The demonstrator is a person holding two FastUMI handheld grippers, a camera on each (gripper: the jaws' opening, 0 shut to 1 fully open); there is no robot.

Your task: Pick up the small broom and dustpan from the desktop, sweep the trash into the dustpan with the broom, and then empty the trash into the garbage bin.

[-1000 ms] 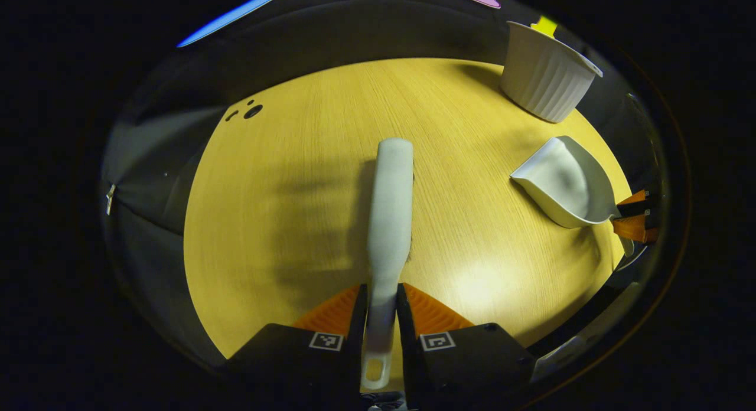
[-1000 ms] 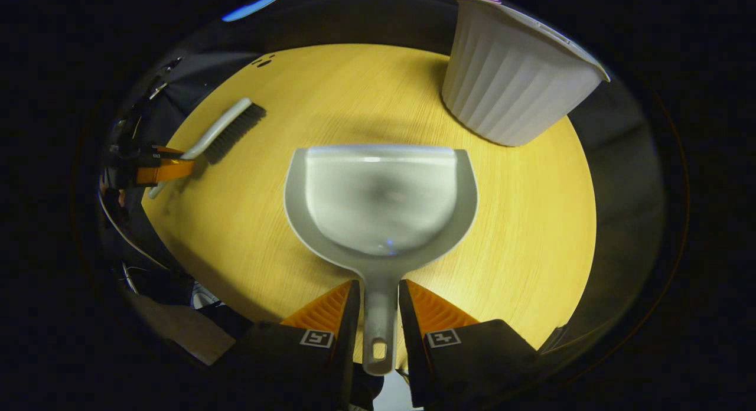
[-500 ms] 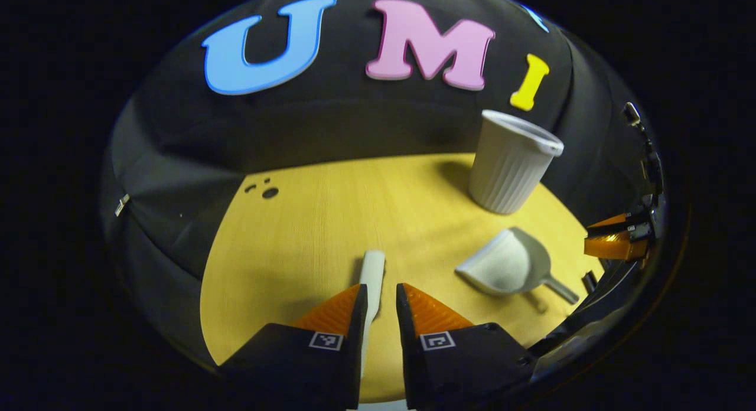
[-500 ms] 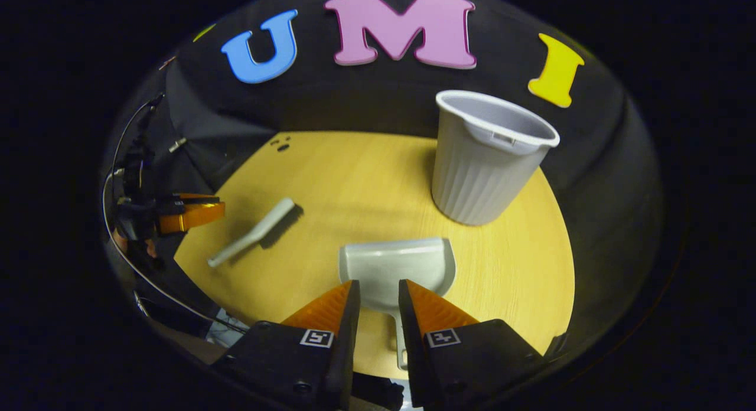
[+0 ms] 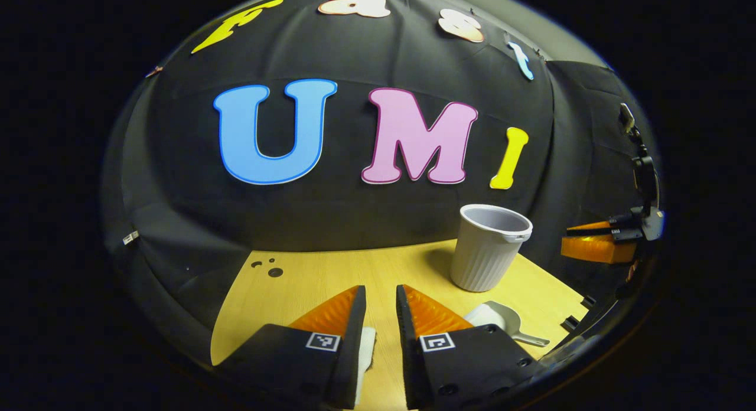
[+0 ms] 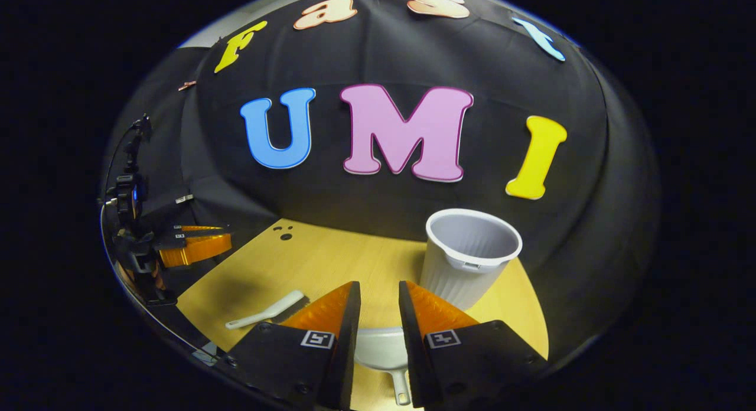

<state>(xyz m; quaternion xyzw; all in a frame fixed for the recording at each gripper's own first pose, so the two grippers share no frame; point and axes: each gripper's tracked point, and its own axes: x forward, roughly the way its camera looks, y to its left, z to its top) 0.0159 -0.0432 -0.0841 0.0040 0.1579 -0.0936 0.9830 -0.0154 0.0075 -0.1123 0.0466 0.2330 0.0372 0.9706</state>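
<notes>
The white small broom [image 6: 266,312] lies flat on the yellow wooden table [image 6: 331,263], left of the grey dustpan [image 6: 381,349], which lies flat below my right gripper [image 6: 377,287]. That gripper hangs above the table, its fingers a little apart with nothing between them. My left gripper [image 5: 381,293] is also raised and narrowly open, holding nothing; a bit of the broom [image 5: 367,352] shows under it. From the left gripper view the dustpan [image 5: 502,322] lies to the right, before the garbage bin [image 5: 489,248]. The bin [image 6: 466,257] stands upright at the table's back right.
Each view shows the other gripper off at its side: the right gripper [image 5: 596,245] and the left gripper [image 6: 192,248], both above the table's edge. A few small dark spots [image 5: 274,272] mark the table's back left corner. Black cloth walls close the booth behind.
Both grippers let go: the broom left the left one and the dustpan the right one. Both tools now lie on the table, and both grippers have risen and drawn back.
</notes>
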